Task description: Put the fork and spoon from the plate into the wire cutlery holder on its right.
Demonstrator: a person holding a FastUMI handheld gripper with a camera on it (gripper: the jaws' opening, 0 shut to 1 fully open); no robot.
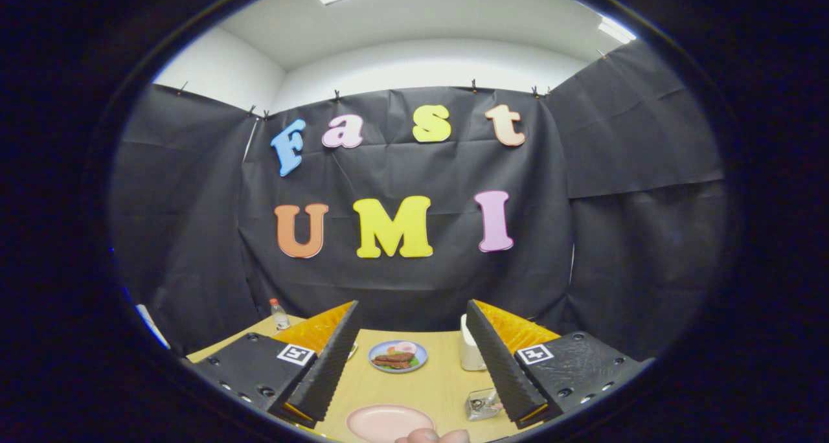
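While the pink plate (386,422) lies on the wooden tabletop (434,386) between the fingers, near their bases, the tool (410,317) stands wide and holds nothing. Beyond it sits a blue plate of food (397,355); a white container (471,352) and clear glass holder (482,404) are just beside the right finger. Black cloth walls the booth under a white ceiling with lights.

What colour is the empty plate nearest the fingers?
Pale pink: the plate lies on the wooden table, between the open fingers, best seen in the gripper view.
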